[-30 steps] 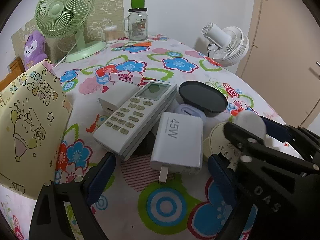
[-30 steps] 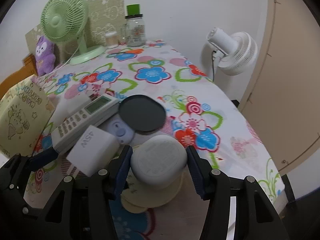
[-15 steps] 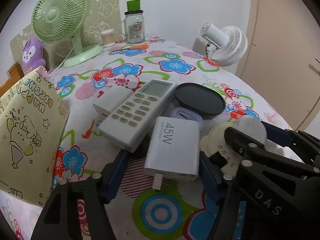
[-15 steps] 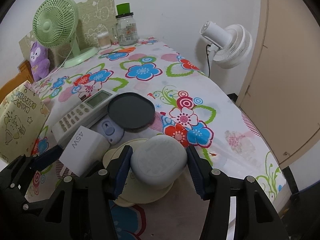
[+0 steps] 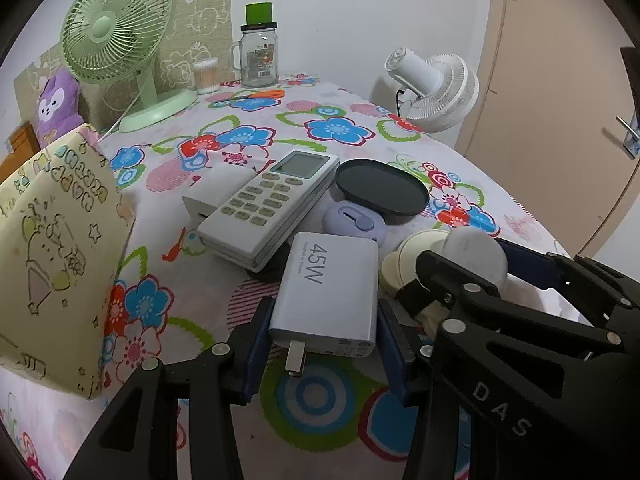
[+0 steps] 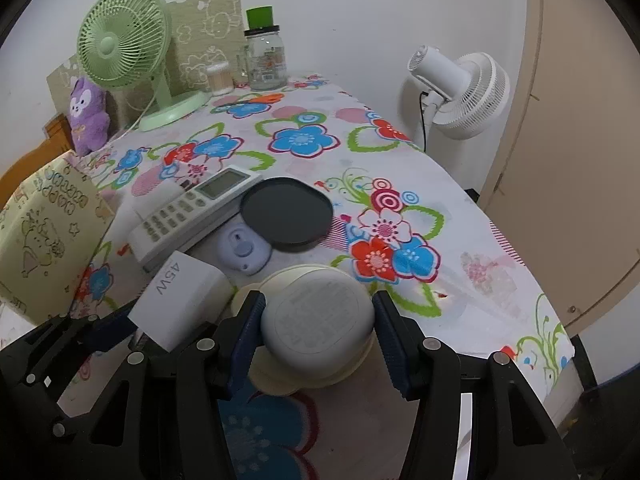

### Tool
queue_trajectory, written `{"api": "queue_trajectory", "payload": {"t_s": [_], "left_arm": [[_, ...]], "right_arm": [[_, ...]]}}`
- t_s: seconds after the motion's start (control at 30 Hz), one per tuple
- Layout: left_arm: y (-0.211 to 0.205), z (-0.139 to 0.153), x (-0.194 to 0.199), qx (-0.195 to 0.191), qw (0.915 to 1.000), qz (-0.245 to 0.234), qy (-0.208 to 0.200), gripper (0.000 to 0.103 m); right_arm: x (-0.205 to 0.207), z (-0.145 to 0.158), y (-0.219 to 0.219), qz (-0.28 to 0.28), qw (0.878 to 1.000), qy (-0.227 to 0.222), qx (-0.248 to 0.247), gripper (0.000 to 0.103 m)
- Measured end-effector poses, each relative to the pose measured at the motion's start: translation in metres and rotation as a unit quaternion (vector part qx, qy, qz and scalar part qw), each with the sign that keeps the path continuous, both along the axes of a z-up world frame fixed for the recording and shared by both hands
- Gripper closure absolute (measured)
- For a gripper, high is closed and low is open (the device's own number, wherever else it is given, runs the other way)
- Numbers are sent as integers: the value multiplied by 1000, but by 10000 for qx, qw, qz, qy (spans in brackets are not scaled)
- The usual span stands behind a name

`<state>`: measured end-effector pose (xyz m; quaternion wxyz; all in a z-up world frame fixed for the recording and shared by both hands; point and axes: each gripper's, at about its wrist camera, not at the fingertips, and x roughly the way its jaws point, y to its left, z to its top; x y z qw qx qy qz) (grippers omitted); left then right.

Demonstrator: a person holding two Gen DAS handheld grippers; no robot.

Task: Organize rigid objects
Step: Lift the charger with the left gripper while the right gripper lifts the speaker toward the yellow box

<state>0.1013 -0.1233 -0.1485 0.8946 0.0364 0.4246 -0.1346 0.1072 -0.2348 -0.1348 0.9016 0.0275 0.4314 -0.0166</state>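
A white 45W charger [image 5: 328, 284] lies between the blue pads of my left gripper [image 5: 324, 320]. The jaws are closing and both pads touch its sides. My right gripper [image 6: 318, 312] is shut on a round white puck [image 6: 316, 328], which rests on a cream disc [image 6: 280, 384]. In the left wrist view the right gripper [image 5: 480, 268] and puck [image 5: 476, 252] sit just right of the charger. Behind them lie a white remote [image 5: 272, 204] on a white box [image 5: 216, 192], a lilac case [image 5: 354, 222] and a dark round lid [image 5: 380, 192].
A yellow gift bag [image 5: 52, 260] stands close on the left. At the back of the flowered tablecloth [image 6: 400, 160] are a green fan [image 5: 116, 32], a glass jar [image 5: 260, 56] and a purple plush [image 6: 86, 116]. A white fan [image 6: 456, 88] stands beyond the right edge, by a door.
The left gripper's jaws have narrowed from wide apart to the charger's sides, and it has edged in around the charger. The right gripper has kept its hold on the puck.
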Motion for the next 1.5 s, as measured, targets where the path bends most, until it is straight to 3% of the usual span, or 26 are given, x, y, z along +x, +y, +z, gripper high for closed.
{"api": "queue_trajectory", "payload": {"t_s": [1.5], "left_arm": [[56, 76, -54, -171, 9978, 198, -610, 53]], "right_arm": [[-51, 83, 62, 130, 9982, -562, -174, 45]]}}
